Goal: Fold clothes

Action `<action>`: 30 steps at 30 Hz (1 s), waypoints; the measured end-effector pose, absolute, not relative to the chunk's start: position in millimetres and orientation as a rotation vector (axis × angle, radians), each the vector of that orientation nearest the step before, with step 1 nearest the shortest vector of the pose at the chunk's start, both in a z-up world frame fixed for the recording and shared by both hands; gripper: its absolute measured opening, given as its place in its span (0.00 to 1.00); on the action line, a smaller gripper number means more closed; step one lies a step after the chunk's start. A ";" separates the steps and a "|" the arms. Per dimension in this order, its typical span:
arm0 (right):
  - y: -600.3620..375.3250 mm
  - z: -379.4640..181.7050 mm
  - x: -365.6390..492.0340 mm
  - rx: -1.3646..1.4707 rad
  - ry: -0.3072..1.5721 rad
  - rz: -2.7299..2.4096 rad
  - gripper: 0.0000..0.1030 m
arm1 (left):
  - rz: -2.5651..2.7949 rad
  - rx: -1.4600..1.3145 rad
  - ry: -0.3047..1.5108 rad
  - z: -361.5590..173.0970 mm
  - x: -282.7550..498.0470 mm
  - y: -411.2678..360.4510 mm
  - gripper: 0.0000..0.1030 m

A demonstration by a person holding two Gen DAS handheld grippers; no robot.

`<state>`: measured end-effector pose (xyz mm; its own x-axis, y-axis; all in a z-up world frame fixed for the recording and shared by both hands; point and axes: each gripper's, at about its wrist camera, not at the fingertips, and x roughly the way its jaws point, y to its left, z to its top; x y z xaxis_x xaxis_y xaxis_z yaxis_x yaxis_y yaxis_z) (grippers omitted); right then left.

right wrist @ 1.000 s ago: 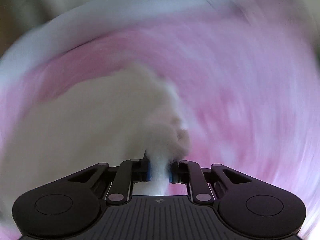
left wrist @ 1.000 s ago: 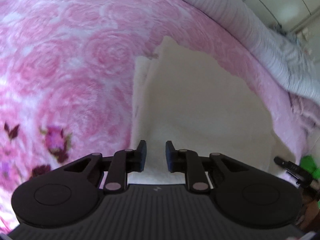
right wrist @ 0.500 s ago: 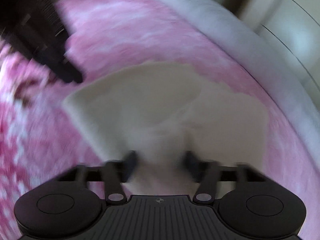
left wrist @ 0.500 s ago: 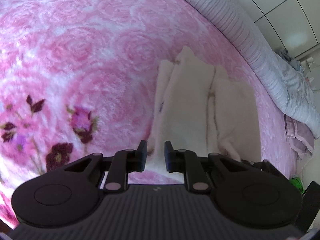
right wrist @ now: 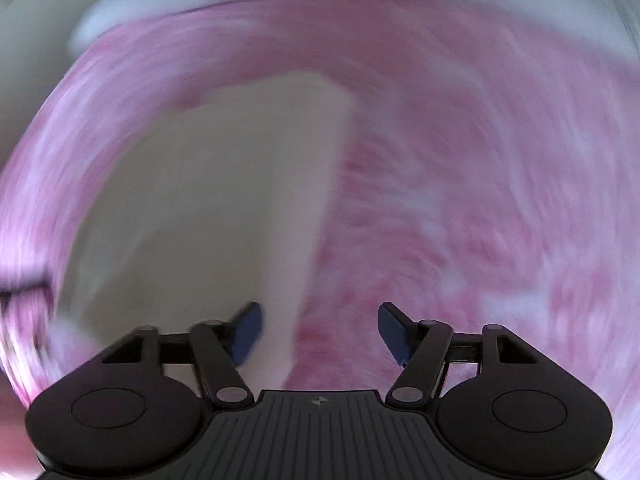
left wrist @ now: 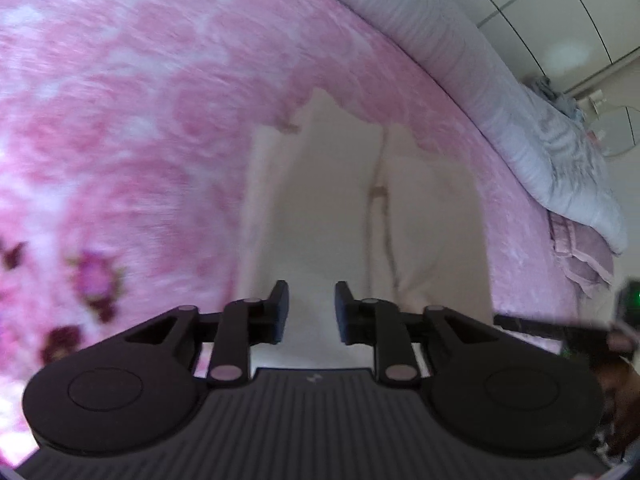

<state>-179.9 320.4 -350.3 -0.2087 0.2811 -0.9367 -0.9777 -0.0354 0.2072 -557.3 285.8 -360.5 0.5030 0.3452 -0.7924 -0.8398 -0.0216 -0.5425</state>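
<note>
Lying folded on the pink floral bed cover (left wrist: 140, 128): cream garment (left wrist: 332, 208), long axis running straight ahead of the left hand-held gripper (left wrist: 311, 312), jaws opening, pinching nothing; right hand-held gripper (right wrist: 320, 332) hovering released, garment's edge ahead-left; left nearer.

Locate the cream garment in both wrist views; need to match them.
Left wrist: cream garment at centre, running up from the tool's fingers.
Right wrist: cream garment left of centre, blurred, its right edge ending between the tool's fingers.
Shared landmark: pink floral blanket underneath.
</note>
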 end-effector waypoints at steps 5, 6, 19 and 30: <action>376.9 -367.3 -152.9 -0.622 1.401 1.329 0.60 | 0.903 -1.369 0.425 -376.3 -530.2 325.7 0.26; 387.4 -369.4 -151.9 -0.561 1.455 1.311 0.60 | 0.888 -1.387 0.420 -380.1 -525.3 332.7 0.27; 420.5 -378.3 -174.8 -0.687 1.429 1.262 0.60 | 0.791 -1.590 0.493 -432.6 -491.5 386.1 0.41; 419.6 -381.0 -185.1 -0.667 1.511 1.273 0.55 | 0.755 -1.437 0.440 -401.4 -504.8 385.8 0.12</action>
<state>-185.1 419.6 -381.0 -0.3395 0.1854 -0.9222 -0.8773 0.2911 0.3815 -504.8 385.8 -401.4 0.7002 0.1982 -0.6859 -0.6943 -0.0352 -0.7188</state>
